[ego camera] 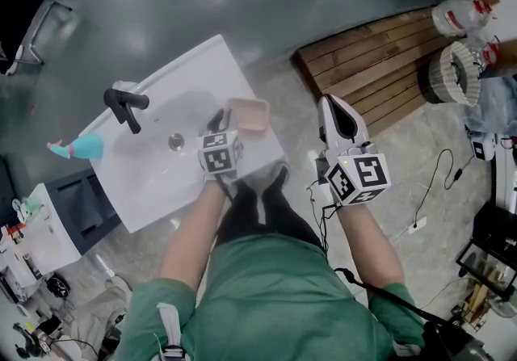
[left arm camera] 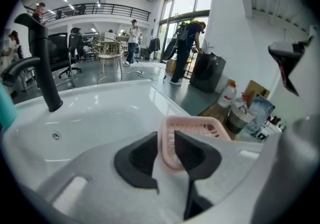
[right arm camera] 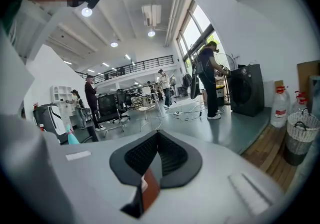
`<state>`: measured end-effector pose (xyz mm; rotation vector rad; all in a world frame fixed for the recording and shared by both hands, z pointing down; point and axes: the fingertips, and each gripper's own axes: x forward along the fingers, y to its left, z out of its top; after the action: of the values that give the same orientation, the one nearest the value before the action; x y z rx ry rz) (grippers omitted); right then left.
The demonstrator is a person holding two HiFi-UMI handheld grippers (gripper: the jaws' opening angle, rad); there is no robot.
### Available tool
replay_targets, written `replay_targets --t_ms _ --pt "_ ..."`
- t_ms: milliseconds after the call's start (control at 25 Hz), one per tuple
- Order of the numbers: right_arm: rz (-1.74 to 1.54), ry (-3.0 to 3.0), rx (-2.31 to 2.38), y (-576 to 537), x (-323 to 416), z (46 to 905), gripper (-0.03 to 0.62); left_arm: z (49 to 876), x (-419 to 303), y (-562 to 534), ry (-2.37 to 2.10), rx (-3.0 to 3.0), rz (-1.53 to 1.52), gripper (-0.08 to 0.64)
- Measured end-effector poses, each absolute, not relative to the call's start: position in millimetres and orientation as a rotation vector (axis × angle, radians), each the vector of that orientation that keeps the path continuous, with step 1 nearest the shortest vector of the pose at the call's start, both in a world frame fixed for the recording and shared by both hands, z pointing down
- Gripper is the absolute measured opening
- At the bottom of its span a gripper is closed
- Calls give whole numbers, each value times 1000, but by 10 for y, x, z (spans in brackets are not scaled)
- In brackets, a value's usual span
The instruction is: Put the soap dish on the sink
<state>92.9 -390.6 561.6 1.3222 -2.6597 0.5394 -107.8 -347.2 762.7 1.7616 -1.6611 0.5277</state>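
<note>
A pink slotted soap dish (ego camera: 249, 113) (left arm camera: 200, 129) sits on the right-hand ledge of the white sink (ego camera: 161, 190) (left arm camera: 100, 113), beside the basin. My left gripper (ego camera: 220, 121) (left arm camera: 166, 138) straddles the dish's near rim: the wall stands between the two dark pads, and the jaws look slack, open around it rather than pressing. The black faucet (ego camera: 125, 105) (left arm camera: 42, 67) rises at the far left of the basin. Off to the right of the sink, over the floor, my right gripper (ego camera: 331, 105) (right arm camera: 158, 135) hangs shut and holds nothing.
A teal bottle (ego camera: 85, 145) stands on the sink's left rim. A wooden pallet (ego camera: 380, 60), a woven basket (ego camera: 454, 70) and a plastic jug (ego camera: 460, 12) are at the right. A white cabinet (ego camera: 40, 234) stands left of the sink. Cables trail on the floor.
</note>
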Motion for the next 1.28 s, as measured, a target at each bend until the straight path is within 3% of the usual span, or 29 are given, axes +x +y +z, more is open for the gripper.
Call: replay_targets --t_ms 200,600,1280 --pt "531 -2673 1318 -3912 892 5551 2 7537 -1117 -3459 -1675 1765 517 137" --pt "495 -2725 1299 -3840 745 5248 2 6943 -1298 -3448 -1765 1809 438 137" --pt "337 -2870 1342 -3646 539 4196 2 4718 -1476 -3455 -1959 2058 88 120"
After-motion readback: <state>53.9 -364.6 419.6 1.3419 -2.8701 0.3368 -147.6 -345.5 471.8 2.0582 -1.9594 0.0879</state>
